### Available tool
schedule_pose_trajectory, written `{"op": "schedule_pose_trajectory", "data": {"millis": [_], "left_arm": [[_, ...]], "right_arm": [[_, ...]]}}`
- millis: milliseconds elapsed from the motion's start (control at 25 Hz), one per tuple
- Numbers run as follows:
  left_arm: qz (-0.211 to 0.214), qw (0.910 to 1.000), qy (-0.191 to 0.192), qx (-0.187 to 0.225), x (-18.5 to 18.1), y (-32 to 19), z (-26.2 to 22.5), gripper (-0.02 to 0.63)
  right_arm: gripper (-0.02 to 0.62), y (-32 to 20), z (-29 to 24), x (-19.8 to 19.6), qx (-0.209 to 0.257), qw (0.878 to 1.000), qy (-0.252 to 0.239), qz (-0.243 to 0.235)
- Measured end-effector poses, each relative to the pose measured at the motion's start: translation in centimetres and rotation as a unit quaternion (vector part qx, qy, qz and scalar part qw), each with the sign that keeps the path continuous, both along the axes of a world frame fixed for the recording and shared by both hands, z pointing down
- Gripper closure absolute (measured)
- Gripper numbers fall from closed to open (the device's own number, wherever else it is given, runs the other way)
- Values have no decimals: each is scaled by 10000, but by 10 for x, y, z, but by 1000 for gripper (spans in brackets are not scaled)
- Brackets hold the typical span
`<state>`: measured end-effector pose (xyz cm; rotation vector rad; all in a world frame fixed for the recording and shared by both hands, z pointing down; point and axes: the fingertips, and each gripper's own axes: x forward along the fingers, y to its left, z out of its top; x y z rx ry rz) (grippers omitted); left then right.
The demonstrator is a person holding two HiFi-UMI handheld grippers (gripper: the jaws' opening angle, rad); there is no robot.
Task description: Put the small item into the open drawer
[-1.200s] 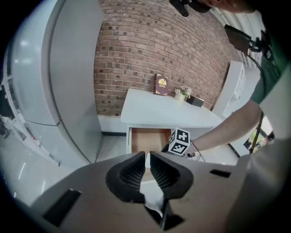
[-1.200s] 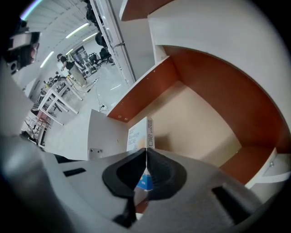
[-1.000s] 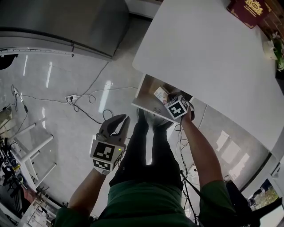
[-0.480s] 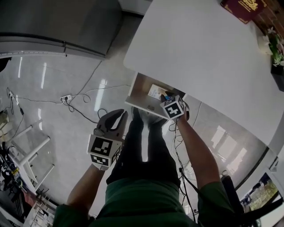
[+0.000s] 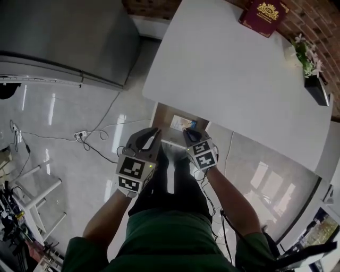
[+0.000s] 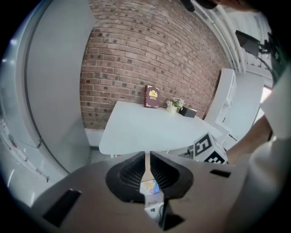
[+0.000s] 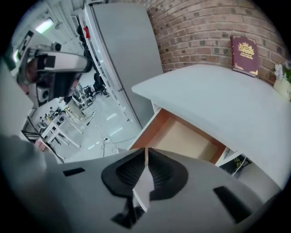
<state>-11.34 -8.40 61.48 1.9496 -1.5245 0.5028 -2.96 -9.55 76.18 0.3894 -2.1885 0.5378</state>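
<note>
Where it is: small colourful packet (image 5: 184, 124) lies in open wooden drawer (image 5: 163, 118) under white worktop (image 5: 228, 74). My right tongs (image 5: 187, 134) have just been closing, now near-together, nothing between. My left tongs (image 5: 153, 133) same, empty. Risk: both tips near drawer front, so a careless knock jolts drawer and shifts packet.

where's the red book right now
In the head view the red book stands at the white table's far edge, upper right, left of the flowers.

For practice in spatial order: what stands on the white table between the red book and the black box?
A small pot of pale flowers stands between the red book and the black box; the left gripper view shows it best.
</note>
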Motion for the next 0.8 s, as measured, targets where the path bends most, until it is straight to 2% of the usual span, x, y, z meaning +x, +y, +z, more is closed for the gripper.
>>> {"op": "schedule_pose_trajectory", "data": {"millis": [240,600,800], "left_arm": [[107,9992,-198,341,9,-14,-34,574],[126,9970,-108,751,25,-27,-89,574],[154,9951,-124,974,32,-33,-117,574]], "right_arm": [[589,-1,-70,1,57,9977,-578,336],[591,-27,-172,5,720,9886,-1179,607],[591,-37,-208,7,969,9831,-1386,705]]}}
